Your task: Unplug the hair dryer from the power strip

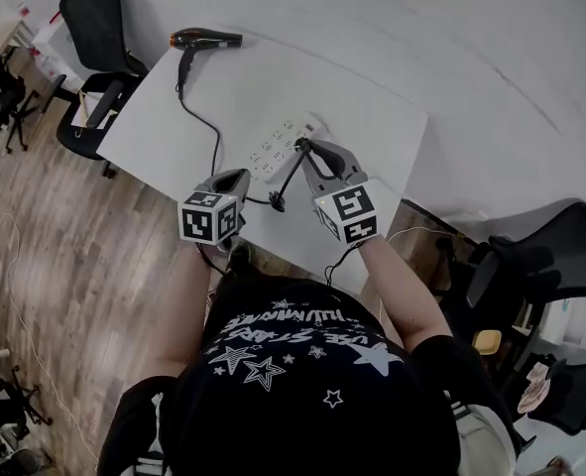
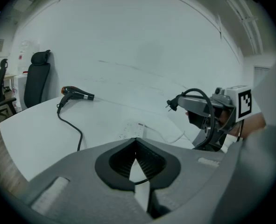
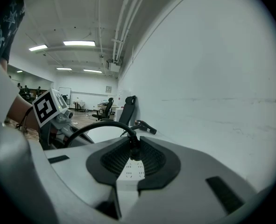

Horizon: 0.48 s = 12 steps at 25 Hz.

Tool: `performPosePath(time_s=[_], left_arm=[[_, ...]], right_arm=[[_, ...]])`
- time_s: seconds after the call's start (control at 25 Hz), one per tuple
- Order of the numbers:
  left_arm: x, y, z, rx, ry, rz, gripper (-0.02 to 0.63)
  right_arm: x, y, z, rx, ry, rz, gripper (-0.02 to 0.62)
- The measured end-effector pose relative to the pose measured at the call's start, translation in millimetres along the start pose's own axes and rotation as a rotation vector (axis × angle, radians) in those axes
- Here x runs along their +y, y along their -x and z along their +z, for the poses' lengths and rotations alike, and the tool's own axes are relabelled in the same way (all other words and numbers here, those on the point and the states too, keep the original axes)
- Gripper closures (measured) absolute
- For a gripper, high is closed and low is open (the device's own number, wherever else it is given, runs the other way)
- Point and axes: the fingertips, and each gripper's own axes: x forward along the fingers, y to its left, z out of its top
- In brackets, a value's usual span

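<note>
Right gripper (image 1: 310,150) pinches the plug (image 3: 134,148) just above the power strip (image 1: 273,149) (prongs out); left gripper (image 1: 241,184) jaws pressed together.

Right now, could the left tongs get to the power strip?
Probably yes: the power strip lies just ahead on the table with nothing between, though the left tongs are shut on the cord.

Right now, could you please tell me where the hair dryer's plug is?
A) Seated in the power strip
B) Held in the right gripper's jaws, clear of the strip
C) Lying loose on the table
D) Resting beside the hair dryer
B: the right gripper is closed on the plug, whose bare prongs show in the air, off the power strip, with the cord hanging from it.
</note>
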Motion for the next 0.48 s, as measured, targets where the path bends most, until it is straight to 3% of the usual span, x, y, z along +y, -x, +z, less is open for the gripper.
performPosePath(time_s=[0.24,0.48], left_arm=[[-23,39,-14,-0.054,0.057,0.076,0.599],[-36,79,-43,-0.057,0.09,0.142,0.599]], right_arm=[[16,27,-6,-0.015,0.006,0.079,0.526],[28,43,-19,-0.009,-0.028,0.118,0.526]])
